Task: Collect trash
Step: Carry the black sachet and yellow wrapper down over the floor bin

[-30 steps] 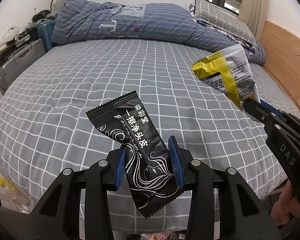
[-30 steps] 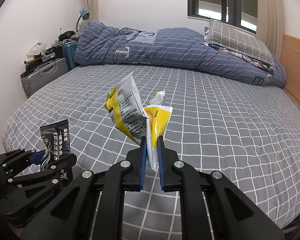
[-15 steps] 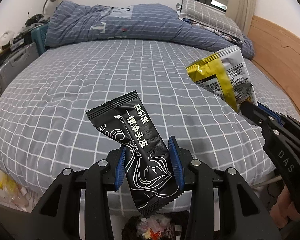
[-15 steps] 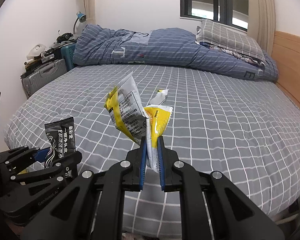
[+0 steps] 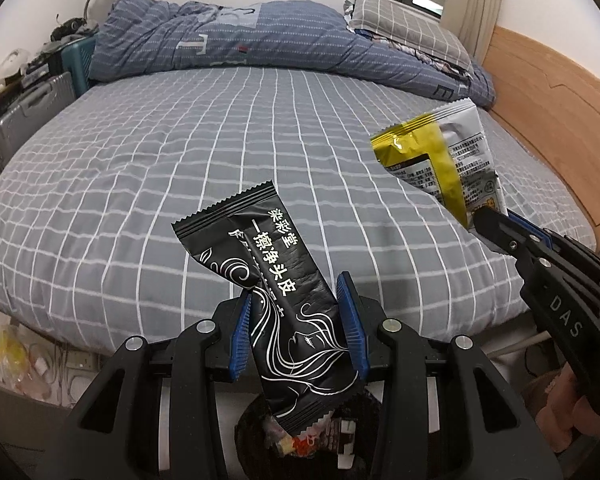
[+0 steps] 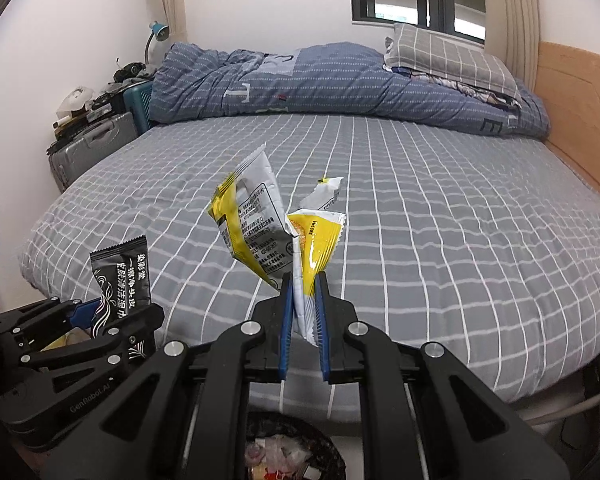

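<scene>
My left gripper is shut on a black wrapper with white lettering, which sticks up over the bed's near edge. The left gripper and the black wrapper also show at the lower left of the right wrist view. My right gripper is shut on a crumpled bunch of yellow and silver wrappers. That bunch shows at the right of the left wrist view, above the right gripper. A dark trash bin with litter in it lies below both grippers, and its rim shows low in the right wrist view.
The bed has a grey checked sheet, with a rolled blue duvet and a checked pillow at its far end. A wooden headboard runs along the right. A grey suitcase stands at the left. A yellow bag lies on the floor.
Both grippers have drawn back from over the bed to its near edge, still holding their wrappers. The trash bin has come into view beneath them.
</scene>
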